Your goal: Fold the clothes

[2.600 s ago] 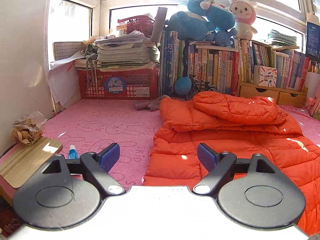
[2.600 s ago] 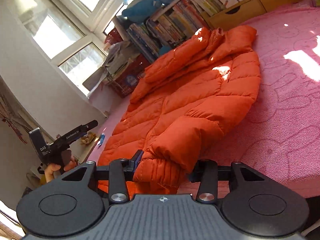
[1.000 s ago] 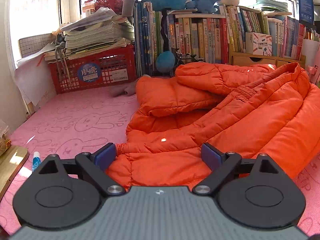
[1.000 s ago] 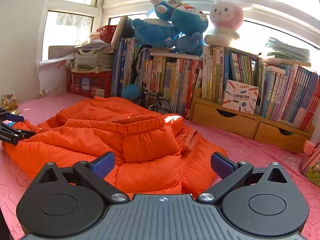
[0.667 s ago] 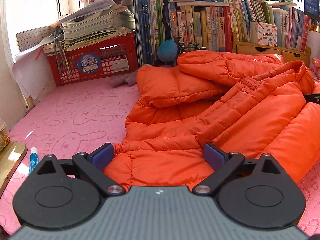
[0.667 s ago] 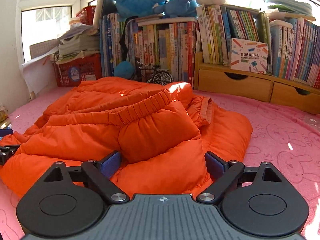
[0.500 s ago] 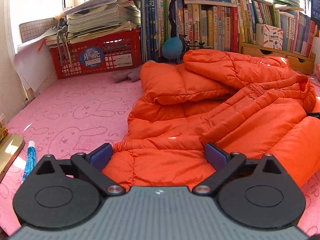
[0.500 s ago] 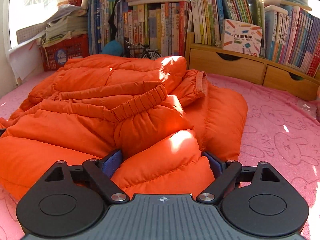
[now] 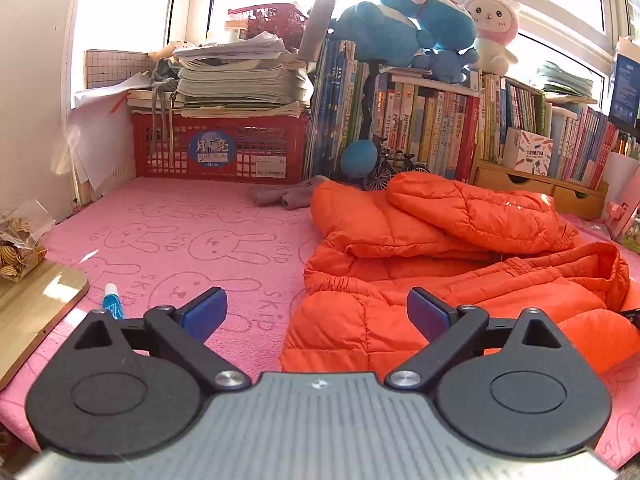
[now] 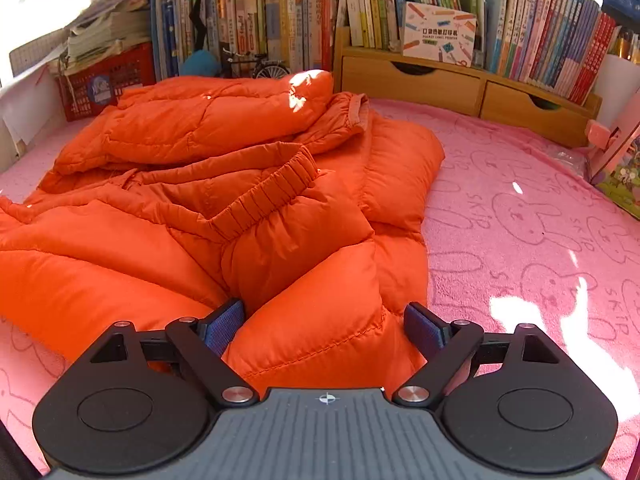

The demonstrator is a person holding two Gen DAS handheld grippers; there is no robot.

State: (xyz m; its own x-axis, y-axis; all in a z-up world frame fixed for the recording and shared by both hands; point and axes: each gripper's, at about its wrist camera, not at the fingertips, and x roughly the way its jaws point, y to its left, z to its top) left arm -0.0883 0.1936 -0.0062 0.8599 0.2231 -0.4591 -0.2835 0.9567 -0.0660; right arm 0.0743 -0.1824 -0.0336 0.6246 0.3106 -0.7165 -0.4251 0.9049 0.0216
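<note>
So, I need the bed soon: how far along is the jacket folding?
Partly done. The orange jacket lies bunched on the pink blanket, one sleeve folded across the top and a cuffed part doubled inward. In hand: the right gripper has a puffy edge between its jaws; the left gripper stands open beside the jacket, gripping nothing. Left: flattening it and folding it compact.

Clutter sitting around a pink rabbit-print mat (image 9: pixel 180 236)

Books (image 9: pixel 420 120) are standing along the window, plush toys (image 9: pixel 424 32) sitting on top; papers (image 9: pixel 240 76) are piling over a red basket (image 9: pixel 224 152), and a small blue tube (image 9: pixel 112 302) is lying beside a wooden board (image 9: pixel 36 308).
</note>
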